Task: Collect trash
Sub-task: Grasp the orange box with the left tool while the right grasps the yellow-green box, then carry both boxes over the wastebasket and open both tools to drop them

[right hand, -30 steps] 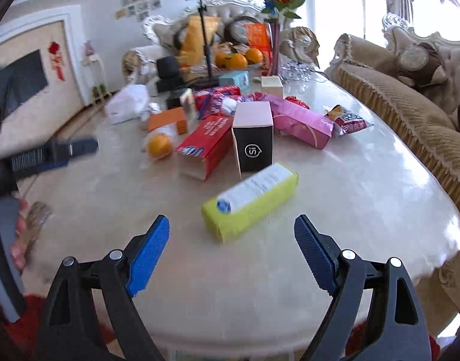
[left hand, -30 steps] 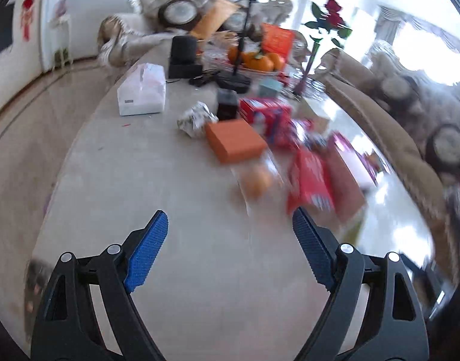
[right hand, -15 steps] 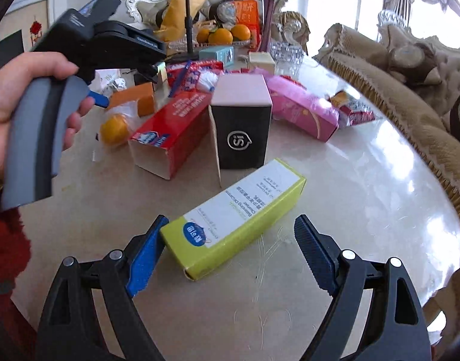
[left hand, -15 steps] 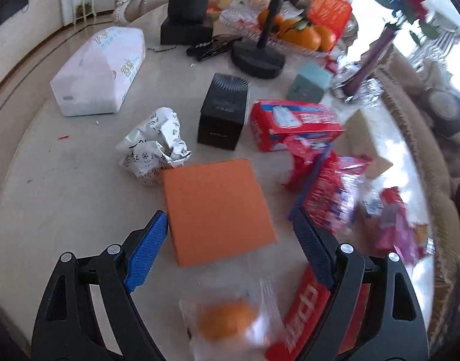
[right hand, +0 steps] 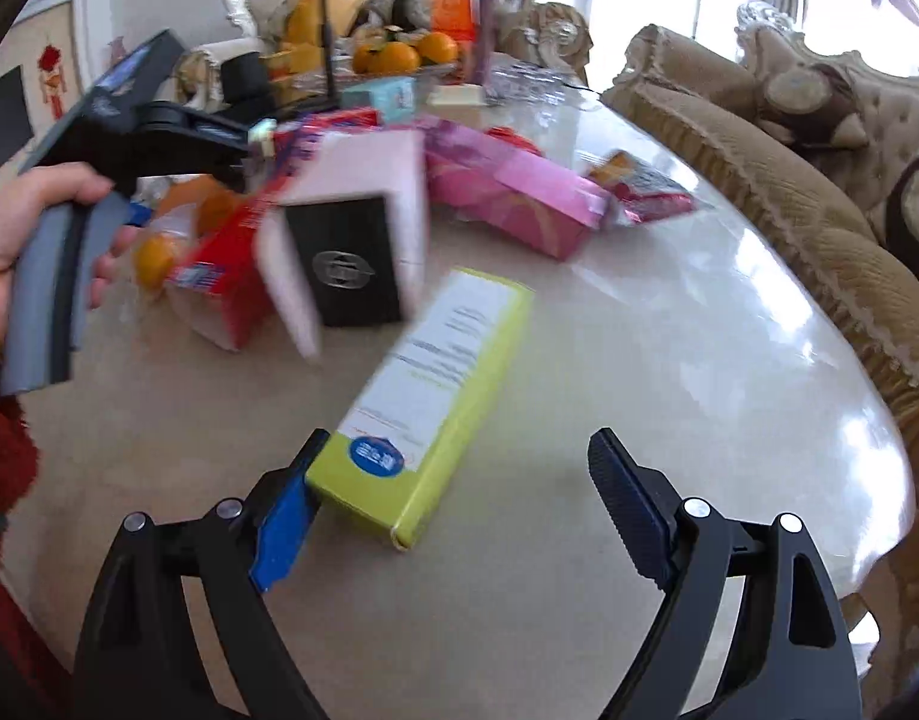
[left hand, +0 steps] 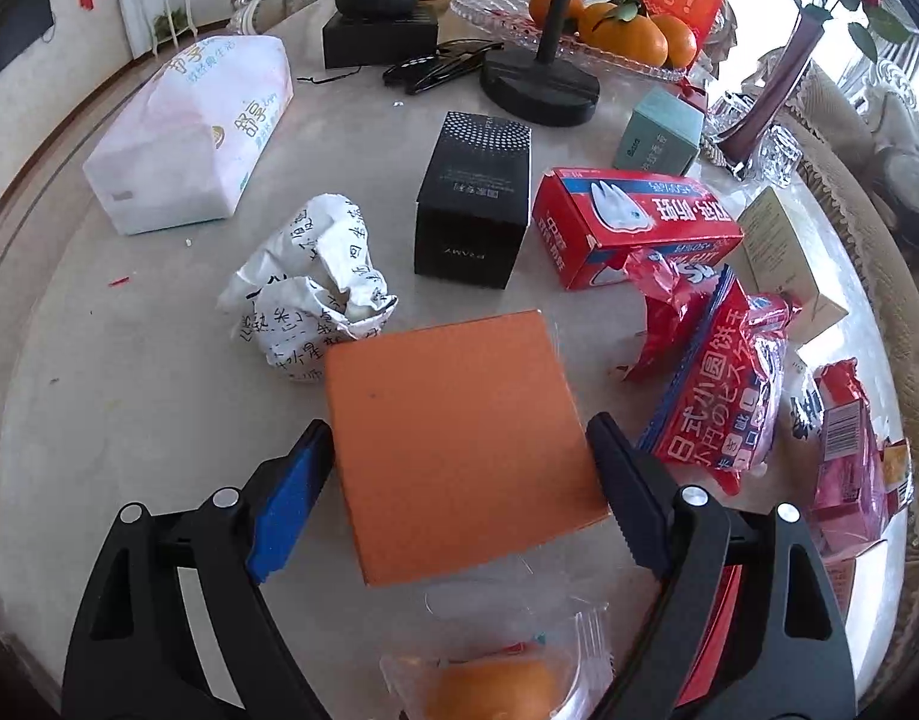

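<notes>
Left wrist view, read from left to right: a white tissue pack (left hand: 189, 138) is seen lying on the marble table (left hand: 129, 420), followed by a crumpled printed paper wad (left hand: 309, 294), which touches the far-left corner of the orange box (left hand: 459, 444). The left gripper (left hand: 459, 474) is held spread about that box, one blue pad (left hand: 291, 498) just beside its left edge and the other finger at its right edge (pressing contact cannot be made out). A black box (left hand: 477, 204) stands beyond, and to its right a red carton (left hand: 633, 222) and red snack wrappers (left hand: 717, 384) are piled; a bagged orange (left hand: 501, 684) is seen at the lower edge. Right wrist view, left to right: a hand (right hand: 15, 252) in a red sleeve is shown gripping the other tool's grey handle; a blurred pink-and-black box (right hand: 351, 240) stands mid-table beside a red carton. The yellow-green box (right hand: 429, 402) lies flat, its near end between the fingers of the right gripper (right hand: 459, 480), which is spread wide, with its left pad at that box's near corner and its right finger well apart. A pink packet (right hand: 519, 204) lies beyond.
</notes>
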A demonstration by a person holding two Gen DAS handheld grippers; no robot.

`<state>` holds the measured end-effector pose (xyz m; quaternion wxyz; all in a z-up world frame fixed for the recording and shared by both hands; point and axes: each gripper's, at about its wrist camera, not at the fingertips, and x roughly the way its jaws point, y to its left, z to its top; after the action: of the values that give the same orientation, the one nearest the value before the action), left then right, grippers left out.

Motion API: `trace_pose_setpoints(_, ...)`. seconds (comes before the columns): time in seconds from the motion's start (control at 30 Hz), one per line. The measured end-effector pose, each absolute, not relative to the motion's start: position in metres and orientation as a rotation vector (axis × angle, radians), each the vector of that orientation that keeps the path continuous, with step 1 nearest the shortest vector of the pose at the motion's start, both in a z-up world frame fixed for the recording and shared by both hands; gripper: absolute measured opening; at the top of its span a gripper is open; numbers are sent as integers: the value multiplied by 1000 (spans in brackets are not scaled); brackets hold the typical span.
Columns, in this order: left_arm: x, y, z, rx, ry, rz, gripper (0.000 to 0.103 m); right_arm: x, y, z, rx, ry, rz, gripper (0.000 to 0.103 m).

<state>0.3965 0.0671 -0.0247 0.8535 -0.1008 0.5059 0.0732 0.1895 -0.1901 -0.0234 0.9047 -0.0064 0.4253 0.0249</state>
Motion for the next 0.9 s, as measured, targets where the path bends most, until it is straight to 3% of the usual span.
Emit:
trace_pose_setpoints(0.13,394,65,-26,-187,1037,141,84,192,-194,-22,-14,877,65,80)
trace_pose_setpoints(0.2,392,65,-26,-175,1032,125,83,193,-195,-22,-6,870,73,74)
trace_pose_setpoints(0.27,390,66,-25,-175,1029,107,78,193,-194,-21,-24,857,64,60)
trace_pose_setpoints(0.33,389,68,-24,-181,1030,90,77,193,-195,-19,-26,847,69,28)
trace_pose_setpoints(0.6,368,70,-1,-266,956,8,77,182,-220,-12,93,835,82,28)
trace_pose_setpoints(0.9,271,64,94,-188,735,-104,77,140,-238,42,160,727,207,28)
